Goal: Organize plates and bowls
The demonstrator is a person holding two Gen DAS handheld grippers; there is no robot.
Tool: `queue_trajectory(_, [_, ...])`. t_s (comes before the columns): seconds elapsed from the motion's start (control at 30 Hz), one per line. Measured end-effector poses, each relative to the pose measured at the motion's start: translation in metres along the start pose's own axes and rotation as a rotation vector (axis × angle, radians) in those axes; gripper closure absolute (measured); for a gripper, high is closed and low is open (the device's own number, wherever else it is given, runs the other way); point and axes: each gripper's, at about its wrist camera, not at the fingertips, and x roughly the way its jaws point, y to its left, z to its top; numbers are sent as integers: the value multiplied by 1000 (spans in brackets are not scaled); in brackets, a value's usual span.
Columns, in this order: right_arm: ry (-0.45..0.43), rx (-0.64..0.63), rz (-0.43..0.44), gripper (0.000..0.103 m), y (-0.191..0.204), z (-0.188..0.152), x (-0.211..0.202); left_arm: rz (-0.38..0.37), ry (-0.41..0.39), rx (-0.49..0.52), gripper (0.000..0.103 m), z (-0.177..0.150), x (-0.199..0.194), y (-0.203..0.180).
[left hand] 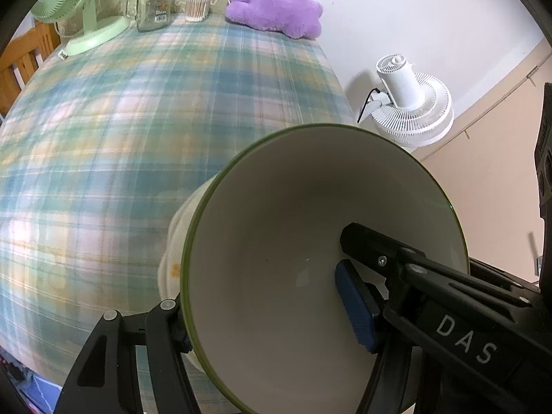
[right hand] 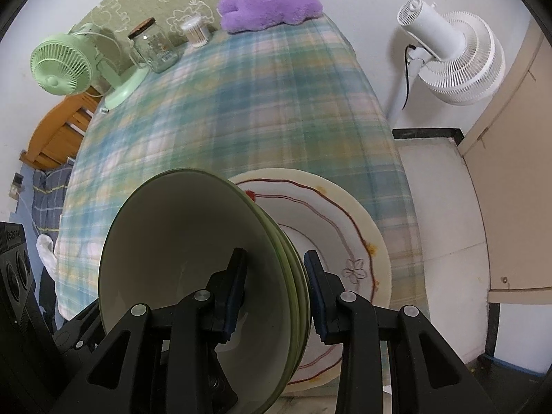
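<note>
Plaid blue-green cloth (right hand: 241,110) covers the worktop, w/ a mint-green desk fan (right hand: 62,65), a clear glass jar (right hand: 153,48) and a purple plush toy (right hand: 272,0) at the far end; a white floor fan (right hand: 455,58) stands off to the side.

My right hand-held gripper (right hand: 274,296) is clamped on the rim of a stack of cream ceramic bowls with green rims (right hand: 193,241), one finger inside, one outside. The stack is tilted on its side, over a large cream plate with red wavy line and flower print (right hand: 348,234) at the near worktop edge. Whether the stack touches the plate, I can't tell.

My left hand-held gripper (left hand: 262,310) pinches one more cream green-rimmed bowl (left hand: 276,241) by its wall, also tipped, w/ something cream and rounded just behind it, prob another dish.

Risks, as I judge them:
- The right grip spans several nested rims; the inner bowls aren't pinched directly, so a further tilt could let one slide out.
- Glazed ceramic on small pads may pivot if I swing fast.
- The plate sits near the edge; a bump from the stack could push it off onto the floor.
- Both loads are close together, so a rim-to-rim knock could chip them.
</note>
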Motion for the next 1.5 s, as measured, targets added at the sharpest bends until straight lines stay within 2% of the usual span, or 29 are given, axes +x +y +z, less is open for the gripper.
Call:
queue_trajectory(0.27, [8, -14, 26, 66, -10, 5, 9, 37, -12, -14, 34, 2, 8, -7])
queue_trajectory(0.5, [2, -25, 39, 61, -12, 7, 12, 65, -18, 9, 34, 4, 9, -12])
queue_trajectory(0.6, [-9, -30, 52, 61, -13, 5, 11, 70, -23, 11, 33, 3, 9, -13])
queue_trajectory(0.7, [-12, -35, 87, 60, -13, 4, 13, 107, -35, 23, 30, 3, 7, -13])
queue_trajectory(0.77, [-17, -42, 84, 57, -12, 3, 13, 118, -34, 20, 24, 1, 7, -11])
queue_trajectory(0.83, [-22, -45, 78, 44, -10, 2, 12, 136, -29, 15, 20, 2, 6, -7])
queue_trajectory(0.87, [-27, -45, 75, 41, -10, 1, 11, 140, -29, 17, 19, 2, 5, -7])
queue_trajectory(0.93, [-41, -51, 60, 37, -8, 0, 8, 146, -34, 24, 17, 1, 3, -7])
queue_trajectory(1.17, [-102, -52, 12, 37, -2, 1, -11, 133, -107, 89, 16, 4, -23, -13])
queue_trajectory(1.3, [-170, -41, -24, 37, 7, 2, -29, 111, -158, 127, 16, 11, -40, -11])
queue_trajectory(1.5, [-325, -54, -171, 37, 39, -6, -62, 110, -243, 160, 16, 16, -71, 11])
